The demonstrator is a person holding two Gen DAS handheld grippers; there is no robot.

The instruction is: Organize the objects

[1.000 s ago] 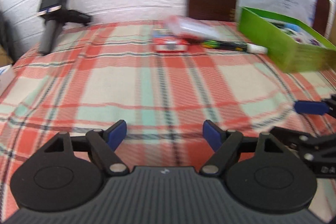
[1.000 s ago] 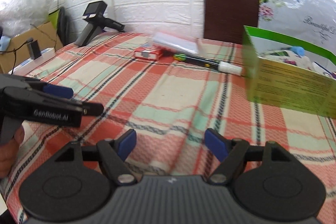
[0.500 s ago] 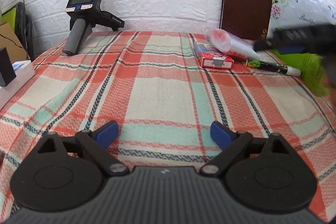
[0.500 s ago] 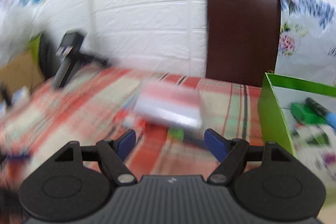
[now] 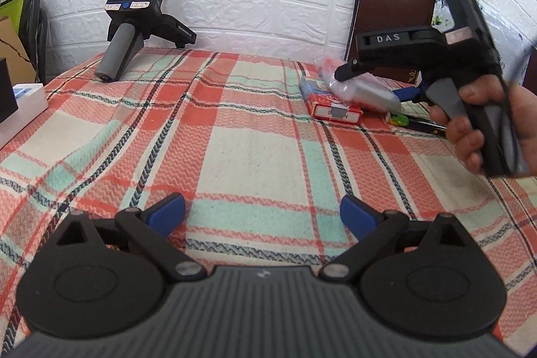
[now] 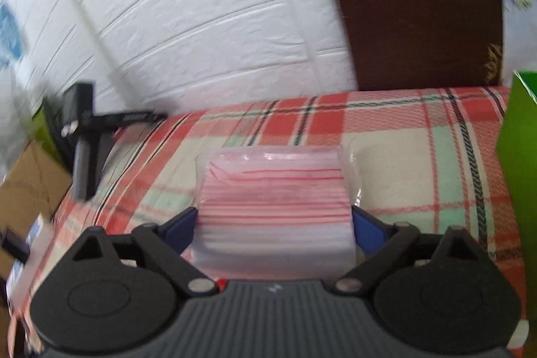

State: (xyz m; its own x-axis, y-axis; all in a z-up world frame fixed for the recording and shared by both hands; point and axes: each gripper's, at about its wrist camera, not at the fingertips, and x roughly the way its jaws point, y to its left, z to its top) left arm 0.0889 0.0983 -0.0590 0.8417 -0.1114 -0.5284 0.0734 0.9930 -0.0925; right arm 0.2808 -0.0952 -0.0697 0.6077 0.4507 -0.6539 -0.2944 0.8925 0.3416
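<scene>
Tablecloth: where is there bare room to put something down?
Bare tablecloth runs from the left gripper to the black handheld device at the back. It is crowded far right: red box, bag pack, marker, right gripper.

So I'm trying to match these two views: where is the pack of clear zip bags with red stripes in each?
Left wrist: pack of zip bags at upper right, on the red box, at the right gripper tips.
Right wrist: centre, between the right gripper's fingers, which flank it.
Shared landmark: the spare handheld gripper by the white brick wall.
</scene>
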